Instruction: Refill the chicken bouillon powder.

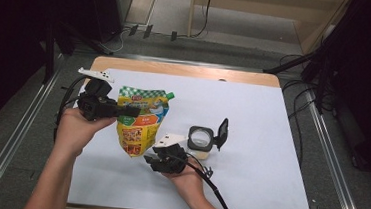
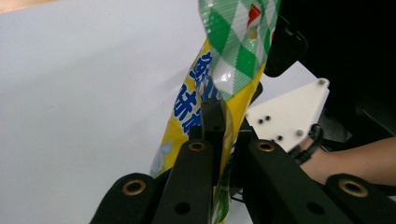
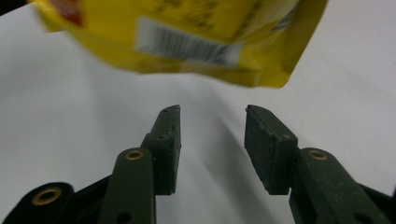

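White sheet (image 1: 251, 140) covers the wooden table, grey floor around it. Nearest: right gripper (image 1: 153, 158), jaws apart with nothing between them, tips just below the bottom edge of the yellow plastic pouch with green-checked top (image 1: 141, 118). In the right gripper view that pouch hangs clear above the open jaws, barcode facing them. Left gripper (image 1: 132, 111) is clamped on the pouch's side and holds it upright, off the sheet. Just beside the right gripper: small round clear jar with open black flip lid (image 1: 206, 136), standing on the sheet.
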Demonstrator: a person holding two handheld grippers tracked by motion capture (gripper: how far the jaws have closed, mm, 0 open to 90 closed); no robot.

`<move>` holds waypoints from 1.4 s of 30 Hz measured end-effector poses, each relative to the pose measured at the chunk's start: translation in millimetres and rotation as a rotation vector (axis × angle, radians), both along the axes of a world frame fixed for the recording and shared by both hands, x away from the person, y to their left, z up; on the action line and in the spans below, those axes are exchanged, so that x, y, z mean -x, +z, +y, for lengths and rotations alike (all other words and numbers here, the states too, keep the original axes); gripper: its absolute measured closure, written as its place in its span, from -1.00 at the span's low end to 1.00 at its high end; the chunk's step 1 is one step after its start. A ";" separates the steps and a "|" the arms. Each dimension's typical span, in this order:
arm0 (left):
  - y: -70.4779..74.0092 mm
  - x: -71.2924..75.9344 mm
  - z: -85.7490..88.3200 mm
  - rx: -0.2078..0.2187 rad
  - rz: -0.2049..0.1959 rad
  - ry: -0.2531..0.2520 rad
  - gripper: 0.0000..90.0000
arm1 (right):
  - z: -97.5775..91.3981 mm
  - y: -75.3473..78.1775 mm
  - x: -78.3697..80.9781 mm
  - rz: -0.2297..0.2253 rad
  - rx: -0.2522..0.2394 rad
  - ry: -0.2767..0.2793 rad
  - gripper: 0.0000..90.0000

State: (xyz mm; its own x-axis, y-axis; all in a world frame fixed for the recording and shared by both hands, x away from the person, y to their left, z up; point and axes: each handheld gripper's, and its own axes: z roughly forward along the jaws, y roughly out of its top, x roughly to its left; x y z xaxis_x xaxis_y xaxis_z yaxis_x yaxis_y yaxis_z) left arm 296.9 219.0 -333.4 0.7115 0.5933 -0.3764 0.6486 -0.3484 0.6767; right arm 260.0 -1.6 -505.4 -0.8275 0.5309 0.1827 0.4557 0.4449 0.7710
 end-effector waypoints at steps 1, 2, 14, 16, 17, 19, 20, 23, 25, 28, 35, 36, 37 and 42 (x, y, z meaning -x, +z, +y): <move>0.4 1.4 -1.2 0.012 0.008 -0.007 1.00 | 0.5 -2.4 -2.2 -0.002 -0.004 -0.022 0.31; 0.8 2.0 -1.9 0.016 0.010 -0.008 1.00 | 0.6 -3.3 -2.9 -0.002 0.000 -0.030 0.32; 0.7 5.1 -4.6 0.077 0.070 -0.033 1.00 | -1.9 -7.6 -5.4 -0.025 -0.046 -0.077 0.33; -0.1 4.4 -4.2 0.076 0.070 -0.030 1.00 | -1.8 -6.2 -2.6 -0.038 -0.060 -0.062 0.33; -1.2 3.9 -4.7 0.073 0.071 -0.027 1.00 | -1.8 -6.2 -2.6 -0.038 -0.060 -0.062 0.33; -4.4 2.0 -6.8 0.070 0.074 -0.021 1.00 | -2.6 -0.5 3.5 -0.075 -0.059 -0.040 0.35; -4.4 2.0 -6.8 0.070 0.074 -0.021 1.00 | -2.6 -0.5 3.5 -0.075 -0.059 -0.040 0.35; -5.4 1.2 -9.6 0.071 0.073 -0.014 1.00 | -6.5 1.6 7.8 -0.092 -0.055 -0.013 0.35; -5.8 1.1 -12.6 0.064 0.064 -0.008 1.00 | -9.8 3.9 10.6 -0.102 -0.053 0.001 0.36; -8.6 0.3 -20.8 0.052 0.056 -0.008 0.97 | -15.4 9.2 17.0 -0.107 -0.035 0.034 0.38; -16.5 -0.3 -36.7 0.029 0.072 -0.043 0.82 | -21.0 15.4 27.7 -0.111 -0.031 0.059 0.35; -18.5 -0.4 -41.3 0.022 0.072 -0.054 0.81 | -23.1 16.1 30.2 -0.108 -0.045 0.062 0.34; -19.4 -0.3 -43.5 0.018 0.073 -0.058 0.79 | -24.1 16.4 31.3 -0.097 -0.047 0.063 0.34; -23.7 -0.5 -50.3 0.008 0.073 -0.070 0.71 | -30.2 15.8 32.8 -0.085 -0.060 0.058 0.33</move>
